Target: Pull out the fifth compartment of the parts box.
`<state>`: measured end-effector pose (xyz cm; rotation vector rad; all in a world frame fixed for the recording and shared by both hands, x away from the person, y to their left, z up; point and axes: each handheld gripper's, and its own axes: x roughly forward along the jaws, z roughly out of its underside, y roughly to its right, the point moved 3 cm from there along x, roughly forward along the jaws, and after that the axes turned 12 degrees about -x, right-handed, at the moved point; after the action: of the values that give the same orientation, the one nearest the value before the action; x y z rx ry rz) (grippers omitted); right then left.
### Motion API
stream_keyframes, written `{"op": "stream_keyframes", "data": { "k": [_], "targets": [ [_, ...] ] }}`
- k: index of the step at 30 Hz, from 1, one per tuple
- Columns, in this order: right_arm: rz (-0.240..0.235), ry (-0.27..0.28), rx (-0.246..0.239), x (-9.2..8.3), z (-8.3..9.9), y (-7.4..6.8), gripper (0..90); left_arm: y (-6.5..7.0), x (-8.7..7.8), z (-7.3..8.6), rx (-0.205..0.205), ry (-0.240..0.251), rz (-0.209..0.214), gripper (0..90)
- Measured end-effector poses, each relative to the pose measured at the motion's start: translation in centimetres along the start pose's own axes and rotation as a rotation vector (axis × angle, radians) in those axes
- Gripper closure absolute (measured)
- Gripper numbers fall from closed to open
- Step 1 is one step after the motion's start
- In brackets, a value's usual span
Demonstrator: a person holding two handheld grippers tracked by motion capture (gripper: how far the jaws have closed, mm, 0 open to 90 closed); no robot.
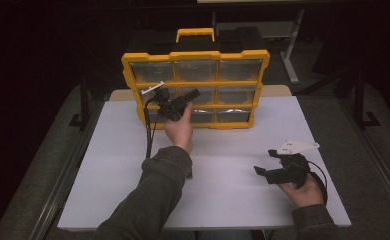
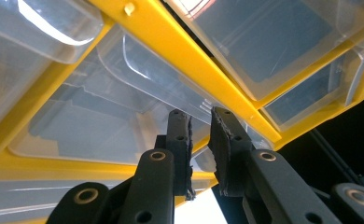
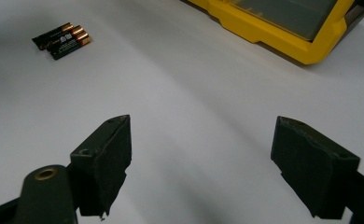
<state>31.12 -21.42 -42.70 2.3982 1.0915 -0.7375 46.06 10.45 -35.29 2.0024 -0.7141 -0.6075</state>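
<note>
Drawer lip (image 2: 196,128) half hidden between jaws of left hand-held gripper (image 2: 199,116), narrow, clamped; organizer (image 1: 195,89) upright at 12 o'clock, drawer fronts facing person; right hand-held gripper (image 3: 201,140) wide, empty.

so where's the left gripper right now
In the high view the left gripper is up against the yellow organizer, at its middle row left of centre; its own view shows the jaws nearly closed on a clear drawer's edge.
</note>
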Motion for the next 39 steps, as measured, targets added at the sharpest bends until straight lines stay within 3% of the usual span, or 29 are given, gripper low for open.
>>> {"op": "stream_keyframes", "data": {
  "k": [11, 39],
  "targets": [
    [0.003, -0.004, 0.005, 0.0, 0.1, 0.0, 19.4, 0.0, -0.6, 0.2, -0.01, 0.002, 0.012, 77.3],
    [0.004, -0.014, 0.01, 0.1, 0.1, -0.2, 19.0, 0.4, -2.8, 1.7, 0.025, -0.033, 0.054, 78.7]
  ]
}}
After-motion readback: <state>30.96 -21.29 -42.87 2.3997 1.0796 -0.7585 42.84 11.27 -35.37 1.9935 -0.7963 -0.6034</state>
